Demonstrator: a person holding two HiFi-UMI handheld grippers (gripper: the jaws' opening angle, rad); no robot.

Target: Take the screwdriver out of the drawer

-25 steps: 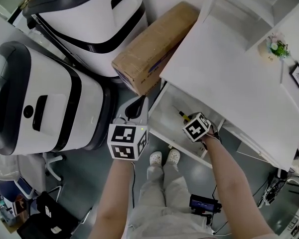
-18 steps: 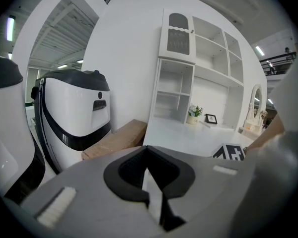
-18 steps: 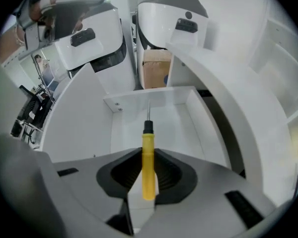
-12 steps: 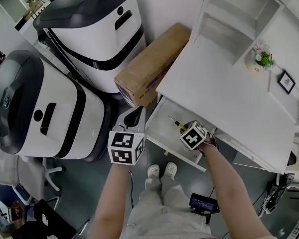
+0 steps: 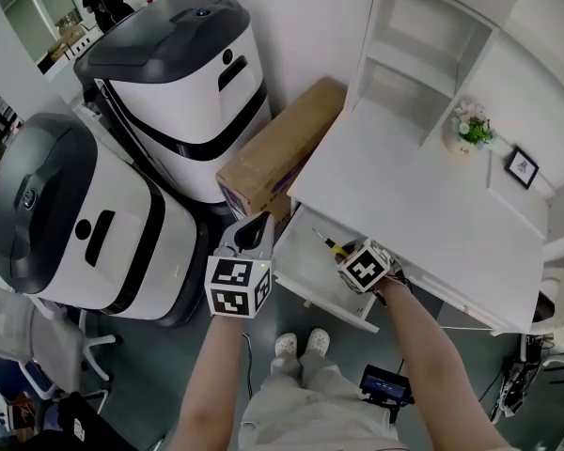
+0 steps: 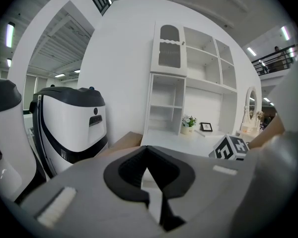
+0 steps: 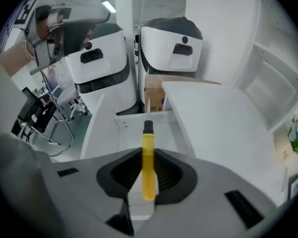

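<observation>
Desk [image 5: 418, 205] white, drawer [image 5: 310, 259] open beneath; grey floor [image 5: 160, 369].

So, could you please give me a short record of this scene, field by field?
right tongs: shut on the screwdriver by its yellow handle, shaft pointing forward over the drawer
left tongs: tips together, nothing between them
drawer: open, under the white desk
beside desk: cardboard box, two white-and-black machines
on desk: flower pot, framed picture
</observation>
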